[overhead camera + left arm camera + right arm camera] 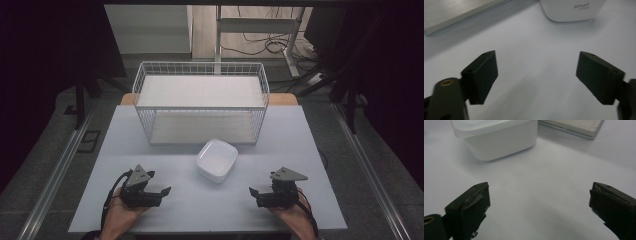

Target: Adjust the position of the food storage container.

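Both grippers, left (pixel 162 192) and right (pixel 254 192), rest low, jaws spread.

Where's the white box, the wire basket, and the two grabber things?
white box (pixel 217 159): high view, middle of its lid.
wire basket (pixel 200 65): high view, back rim.
left gripper (pixel 161 191): high view, between its fingertips.
right gripper (pixel 254 191): high view, between its fingertips.

- In the left gripper view the top edge cuts off the white container (pixel 574 10); the small grey print on its side is too blurred to read.
- In the right gripper view the container's (pixel 499 140) top is cropped, and the tray-like slab (pixel 574 126) beyond it is cut by the frame.
- In the high view the person's forearms leave the bottom edge, and the surroundings of the desk (pixel 310 150) are too dark to make out.
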`<action>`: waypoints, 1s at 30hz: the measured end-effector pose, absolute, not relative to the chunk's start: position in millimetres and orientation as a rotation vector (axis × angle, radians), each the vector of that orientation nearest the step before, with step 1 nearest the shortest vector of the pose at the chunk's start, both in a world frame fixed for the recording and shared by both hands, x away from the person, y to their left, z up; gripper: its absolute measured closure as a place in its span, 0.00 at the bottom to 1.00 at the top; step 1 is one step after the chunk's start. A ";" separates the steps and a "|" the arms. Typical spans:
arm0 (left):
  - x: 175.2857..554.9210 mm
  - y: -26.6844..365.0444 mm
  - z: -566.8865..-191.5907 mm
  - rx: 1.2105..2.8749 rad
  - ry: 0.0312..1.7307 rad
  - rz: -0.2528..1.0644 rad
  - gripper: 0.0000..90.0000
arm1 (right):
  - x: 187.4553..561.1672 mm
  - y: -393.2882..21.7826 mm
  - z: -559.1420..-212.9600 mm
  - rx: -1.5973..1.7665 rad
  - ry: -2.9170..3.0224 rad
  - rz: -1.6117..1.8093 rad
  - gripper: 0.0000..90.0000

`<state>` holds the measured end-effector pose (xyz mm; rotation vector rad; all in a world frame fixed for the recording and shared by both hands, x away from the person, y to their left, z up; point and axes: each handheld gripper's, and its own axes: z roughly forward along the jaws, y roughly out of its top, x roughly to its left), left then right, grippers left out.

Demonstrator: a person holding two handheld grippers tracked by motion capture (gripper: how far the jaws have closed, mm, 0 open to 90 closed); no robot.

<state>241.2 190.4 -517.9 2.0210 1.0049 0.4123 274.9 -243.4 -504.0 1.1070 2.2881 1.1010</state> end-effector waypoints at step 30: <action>270.5 147.9 -517.4 2.021 0.962 0.251 1.00 | 339.0 -214.5 -493.0 1.002 2.404 1.078 0.99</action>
